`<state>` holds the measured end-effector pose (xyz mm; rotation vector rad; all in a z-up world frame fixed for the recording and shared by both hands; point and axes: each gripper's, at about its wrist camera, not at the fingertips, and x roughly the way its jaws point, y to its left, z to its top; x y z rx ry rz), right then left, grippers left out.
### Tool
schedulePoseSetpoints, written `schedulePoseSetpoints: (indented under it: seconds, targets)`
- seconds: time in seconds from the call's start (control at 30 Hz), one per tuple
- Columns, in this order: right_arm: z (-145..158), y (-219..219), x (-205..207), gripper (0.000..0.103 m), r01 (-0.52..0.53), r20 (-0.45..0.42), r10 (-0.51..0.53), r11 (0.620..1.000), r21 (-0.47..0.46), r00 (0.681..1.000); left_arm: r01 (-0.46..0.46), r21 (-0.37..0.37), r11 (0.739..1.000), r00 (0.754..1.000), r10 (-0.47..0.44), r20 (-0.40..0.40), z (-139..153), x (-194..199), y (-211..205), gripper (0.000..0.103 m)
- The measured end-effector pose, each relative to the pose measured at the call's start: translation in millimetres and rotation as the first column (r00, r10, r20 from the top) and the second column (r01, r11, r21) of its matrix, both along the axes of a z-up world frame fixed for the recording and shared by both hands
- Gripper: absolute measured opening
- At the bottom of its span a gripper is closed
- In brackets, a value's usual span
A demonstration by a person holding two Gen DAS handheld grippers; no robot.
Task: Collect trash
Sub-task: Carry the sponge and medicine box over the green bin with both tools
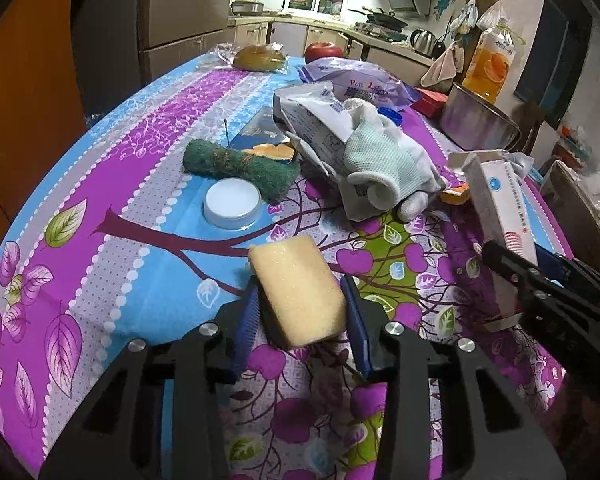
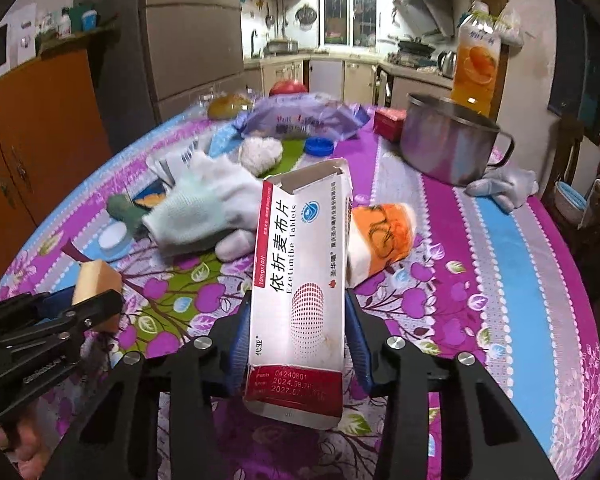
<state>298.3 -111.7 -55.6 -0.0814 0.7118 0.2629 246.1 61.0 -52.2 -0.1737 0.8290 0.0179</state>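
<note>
A pale yellow sponge (image 1: 296, 292) sits between the blue pads of my left gripper (image 1: 303, 312), which is shut on it just above the flowered tablecloth (image 1: 100, 208). My right gripper (image 2: 296, 332) is shut on a white and red tablet box (image 2: 300, 280), whose open torn end points away from me. In the left wrist view the right gripper (image 1: 520, 280) and the tablet box (image 1: 496, 196) stand at the right. The right wrist view shows the left gripper (image 2: 88, 308) with the sponge (image 2: 96, 278) at the lower left.
Behind lie a white glove (image 1: 384, 160) on a crumpled packet (image 1: 316, 116), a green scouring pad (image 1: 240, 164), a white lid (image 1: 232, 202), an orange wrapper (image 2: 384, 232) and a purple bag (image 2: 304, 120). A steel pot (image 2: 448, 140), a juice bottle (image 2: 476, 60) and another glove (image 2: 504, 186) stand at the right.
</note>
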Motion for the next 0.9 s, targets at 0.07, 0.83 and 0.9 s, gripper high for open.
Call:
schedulePoseSetpoints:
  seconds: [0.07,0.83,0.9]
  targets:
    - [6,-2,-9,0.044,0.007,0.037,-0.007,1.000,0.006,0.999,-0.013,0.011,1.000,1.000,0.012,0.028,5,-4,-1,0.037]
    - [92,-74,-126,0.046,0.112,0.316,-0.132,0.990,0.081,0.940,0.050,0.142,0.989,0.941,-0.094,0.325,97,-64,-86,0.037]
    - [96,-90,-134,0.046,0.139,0.322,-0.157,0.987,0.079,0.934,0.075,0.143,0.987,0.936,-0.119,0.331,100,-64,-101,0.037]
